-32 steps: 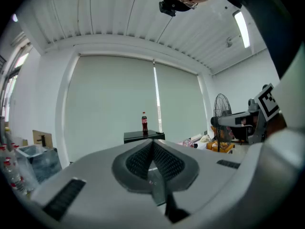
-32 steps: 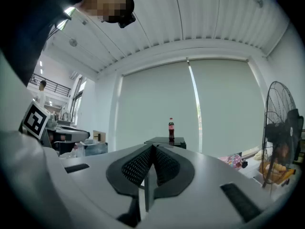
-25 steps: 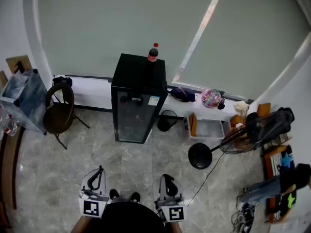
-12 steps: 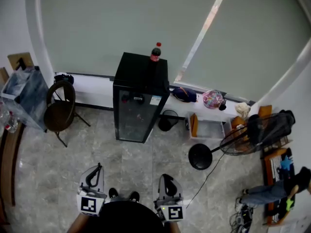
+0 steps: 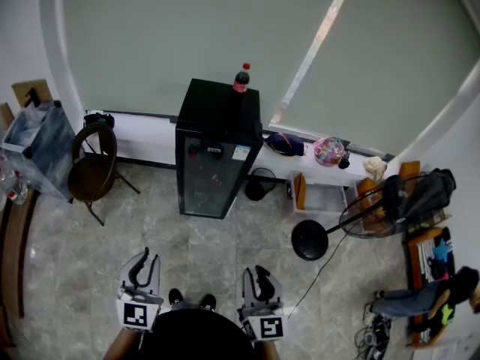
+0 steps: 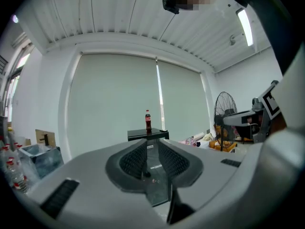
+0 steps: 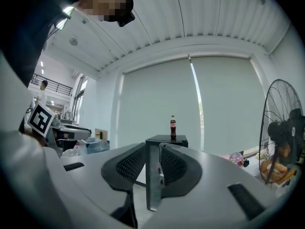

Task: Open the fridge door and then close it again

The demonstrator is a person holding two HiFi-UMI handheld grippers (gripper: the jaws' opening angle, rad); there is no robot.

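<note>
The fridge (image 5: pixel 214 156) is a small black upright cabinet with a dark glass door that faces the near side. The door is shut, with a white sticker at its upper right corner. A cola bottle (image 5: pixel 241 79) with a red label stands upright on the fridge top, at the far right edge. The fridge stands on the grey tiled floor (image 5: pixel 225 242) at the far side of the room, backed against a low white ledge (image 5: pixel 142 137) under a wide roller blind (image 5: pixel 187 36). A chair (image 5: pixel 91 172) is to its left and a black bin (image 5: pixel 259 184) just to its right.

The left gripper (image 5: pixel 144 264) and the right gripper (image 5: pixel 260 274) are held at the near edge, well apart from the fridge. Each has its jaws a narrow gap apart with nothing held. In each gripper view the distant fridge shows through that gap.

Compared with a second ago, both pairs of jaws have just been opening from closed. The fridge door remains shut and the bottle has not moved.
</note>
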